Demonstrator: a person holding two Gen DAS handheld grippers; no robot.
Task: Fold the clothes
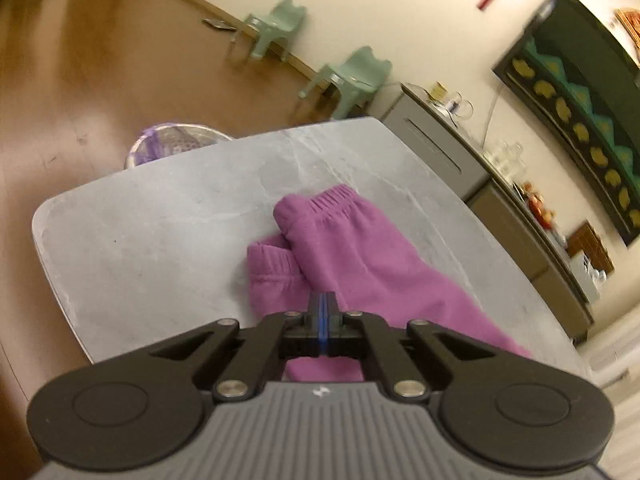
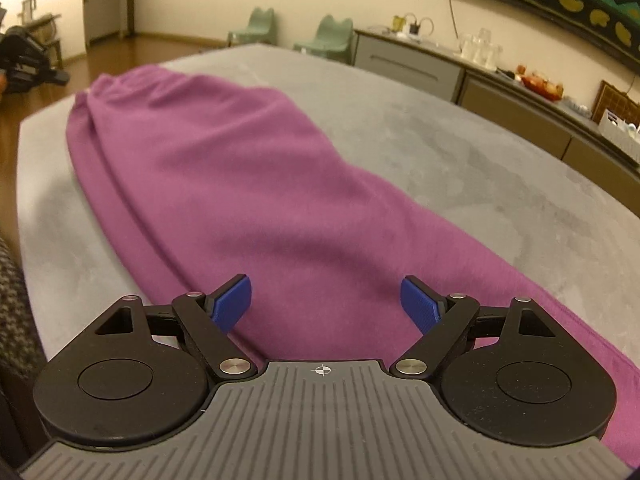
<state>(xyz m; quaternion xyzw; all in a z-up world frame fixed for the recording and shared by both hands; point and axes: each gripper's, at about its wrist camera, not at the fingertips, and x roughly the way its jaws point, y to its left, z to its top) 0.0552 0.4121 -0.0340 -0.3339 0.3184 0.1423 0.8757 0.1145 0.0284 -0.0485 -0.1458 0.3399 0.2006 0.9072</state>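
The grey marble-patterned table (image 1: 160, 216) is lying under me, carrying the purple fleece trousers (image 1: 352, 256), which are stretching from its middle toward my near edge. Beyond the far corner a round mesh basket (image 1: 168, 144) is showing purple lining; the table is hiding its contents. My left claw (image 1: 322, 312) is pressing its fingers together above the fabric; I cannot tell whether cloth is caught. My right claw (image 2: 326, 300) is hanging wide over the trousers (image 2: 248, 184).

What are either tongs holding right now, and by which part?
Left tongs are shut over the purple pants; a pinch cannot be confirmed. Right tongs are open, holding nothing.
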